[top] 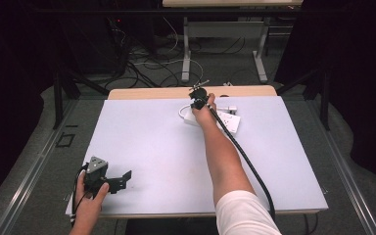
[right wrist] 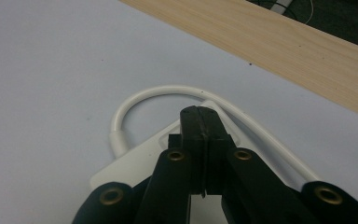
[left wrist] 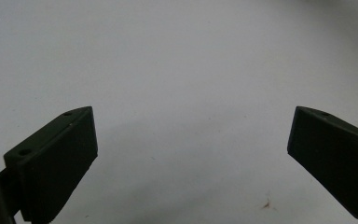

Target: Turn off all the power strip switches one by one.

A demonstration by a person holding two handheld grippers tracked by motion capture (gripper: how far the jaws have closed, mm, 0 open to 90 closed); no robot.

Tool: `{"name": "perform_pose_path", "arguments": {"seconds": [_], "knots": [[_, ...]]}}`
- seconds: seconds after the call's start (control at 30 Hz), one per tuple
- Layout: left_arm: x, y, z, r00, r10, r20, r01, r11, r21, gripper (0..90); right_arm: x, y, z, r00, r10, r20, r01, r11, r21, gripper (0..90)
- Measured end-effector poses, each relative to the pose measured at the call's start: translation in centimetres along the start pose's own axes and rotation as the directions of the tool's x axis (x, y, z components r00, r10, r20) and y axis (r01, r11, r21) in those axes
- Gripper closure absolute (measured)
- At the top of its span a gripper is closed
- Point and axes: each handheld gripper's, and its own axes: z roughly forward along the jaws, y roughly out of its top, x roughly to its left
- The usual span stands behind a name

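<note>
A white power strip (top: 229,122) lies at the far middle of the table, its white cable (top: 183,111) looping off its left end. My right gripper (top: 197,100) is held over that end on an outstretched arm. In the right gripper view the jaws (right wrist: 200,119) are pressed together with nothing seen between them, just above the strip (right wrist: 130,163) and inside the cable loop (right wrist: 158,91). My left gripper (top: 123,180) rests near the front left corner. Its jaws (left wrist: 191,135) stand wide open over the bare table top.
The table has a pale mat (top: 142,137) with a wooden strip (top: 152,93) along its far edge. A black cable (top: 249,161) trails from the right gripper along the forearm. Beyond the table are desk legs (top: 186,54) and loose wires on the floor.
</note>
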Motion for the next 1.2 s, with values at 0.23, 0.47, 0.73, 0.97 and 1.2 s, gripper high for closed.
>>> {"name": "perform_pose_path", "arguments": {"seconds": [0.23,0.47,0.73,0.97,1.2], "knots": [[0.0,0.0,0.0,1.0000,0.000,-0.003,0.000,1.0000,0.000,1.4,0.3,0.1,-0.3,1.0000,-0.004,0.000,0.004,1.0000,0.000,90.0],[-0.1,0.0,0.0,1.0000,0.000,0.000,0.000,1.0000,0.005,1.4,-0.1,0.4,-1.0,1.0000,0.004,0.008,-0.004,0.9998,0.021,90.0],[-0.1,0.0,0.0,1.0000,0.005,-0.004,-0.005,1.0000,0.004,1.4,-0.9,0.3,-1.5,0.9996,0.018,0.022,-0.019,0.9992,0.035,90.0],[-0.2,0.0,0.1,1.0000,0.006,-0.002,-0.006,1.0000,0.001,1.4,-1.5,-0.1,-1.9,0.9990,0.025,0.038,-0.028,0.9972,0.070,90.0],[-0.3,0.0,0.2,1.0000,0.003,0.000,-0.003,1.0000,0.005,1.4,-2.0,-0.4,-2.3,0.9978,0.030,0.058,-0.035,0.9960,0.082,90.0]]}}
